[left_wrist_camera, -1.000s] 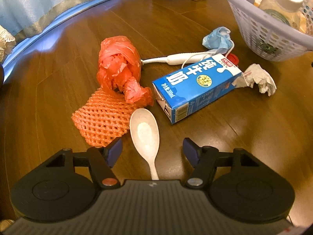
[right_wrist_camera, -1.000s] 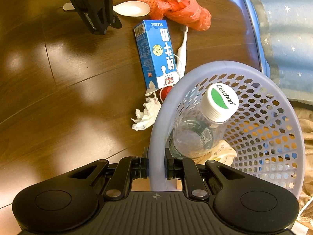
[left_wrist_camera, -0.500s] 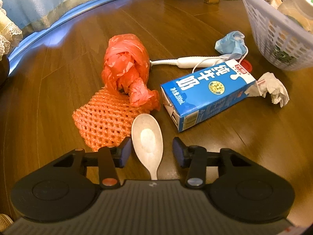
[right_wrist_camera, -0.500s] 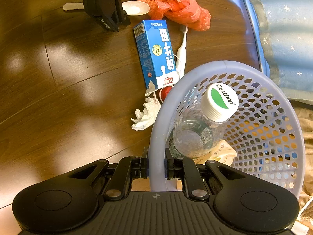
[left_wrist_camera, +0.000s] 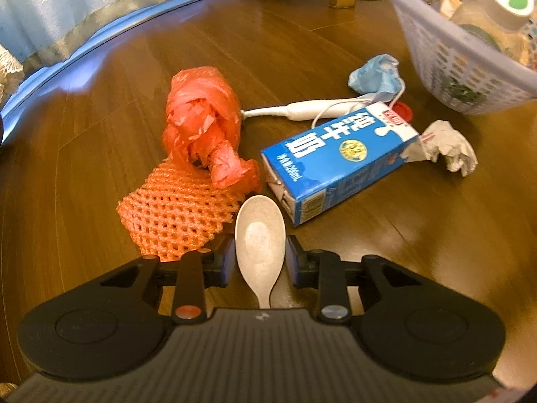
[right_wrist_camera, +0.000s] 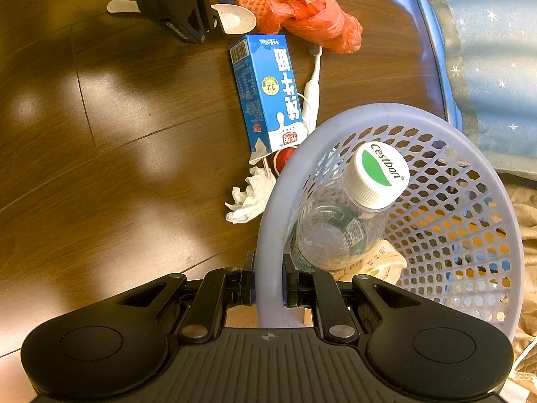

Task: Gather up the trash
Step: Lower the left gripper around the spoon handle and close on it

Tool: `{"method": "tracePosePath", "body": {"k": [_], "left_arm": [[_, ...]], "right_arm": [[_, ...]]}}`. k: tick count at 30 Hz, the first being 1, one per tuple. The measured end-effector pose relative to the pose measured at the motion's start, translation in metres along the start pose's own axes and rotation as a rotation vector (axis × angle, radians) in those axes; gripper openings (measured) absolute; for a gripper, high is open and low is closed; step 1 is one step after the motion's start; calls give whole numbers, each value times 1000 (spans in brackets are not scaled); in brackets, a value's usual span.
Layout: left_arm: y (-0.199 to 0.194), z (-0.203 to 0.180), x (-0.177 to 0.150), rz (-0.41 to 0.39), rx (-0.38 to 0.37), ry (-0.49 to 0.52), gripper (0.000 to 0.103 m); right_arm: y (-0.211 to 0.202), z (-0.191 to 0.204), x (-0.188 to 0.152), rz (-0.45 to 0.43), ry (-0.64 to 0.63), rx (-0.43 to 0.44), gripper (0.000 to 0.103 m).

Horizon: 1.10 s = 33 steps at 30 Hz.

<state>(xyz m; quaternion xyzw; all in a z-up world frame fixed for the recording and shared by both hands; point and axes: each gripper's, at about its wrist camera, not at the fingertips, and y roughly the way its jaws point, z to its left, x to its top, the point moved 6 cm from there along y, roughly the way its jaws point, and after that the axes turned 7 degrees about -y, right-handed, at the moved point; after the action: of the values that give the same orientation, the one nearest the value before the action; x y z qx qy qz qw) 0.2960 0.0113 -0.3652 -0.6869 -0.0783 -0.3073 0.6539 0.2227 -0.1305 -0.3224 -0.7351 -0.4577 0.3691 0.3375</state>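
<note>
- While the right gripper (right_wrist_camera: 268, 282) keeps its fingers (right_wrist_camera: 247, 280) clamped tight on the rim of the lavender basket (right_wrist_camera: 470, 201), the basket sits tilted with its mouth turned toward the litter, most likely so each piece has a short way in.
- Inside the basket lie a clear bottle with a white and green cap (right_wrist_camera: 345, 215) and a cream wrapper (right_wrist_camera: 379, 262) under it, so part of the collecting appears done.
- Beside the basket's rim, on the brown tabletop (right_wrist_camera: 100, 168), rest a crumpled white tissue (right_wrist_camera: 250, 198) and a red cap (right_wrist_camera: 284, 158); a blue milk carton (right_wrist_camera: 265, 90) stretches away from them, with a white stick-like tool (right_wrist_camera: 312, 84) along its far side.
- Beyond the carton's far end sit a red plastic bag (left_wrist_camera: 201, 124) and an orange foam net (left_wrist_camera: 174, 215), touching each other; a blue face mask (left_wrist_camera: 376, 74) lies near the basket's wall.
- Just off the carton's end lies a pale spoon (left_wrist_camera: 260, 245), bowl up, between the fingers of the left gripper (left_wrist_camera: 260, 258).
- Those fingers stand narrow and are closing around the spoon's bowl; whether the pads already press it cannot be told.
- Taking the spoon across its bowl looks deliberate: the flat handle offers little to pinch against the tabletop.
</note>
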Motion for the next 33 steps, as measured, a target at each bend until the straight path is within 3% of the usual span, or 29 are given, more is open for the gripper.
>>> {"method": "tracePosePath", "body": {"k": [13,33], "left_arm": [[-32,-2,11,-33,-36,63,26],[-60,2,36,-105,-68,83,23]], "right_arm": [[-1,0,-4,-12,5,-5,10],[-3,0,-4,-14,4,-8,10]]}}
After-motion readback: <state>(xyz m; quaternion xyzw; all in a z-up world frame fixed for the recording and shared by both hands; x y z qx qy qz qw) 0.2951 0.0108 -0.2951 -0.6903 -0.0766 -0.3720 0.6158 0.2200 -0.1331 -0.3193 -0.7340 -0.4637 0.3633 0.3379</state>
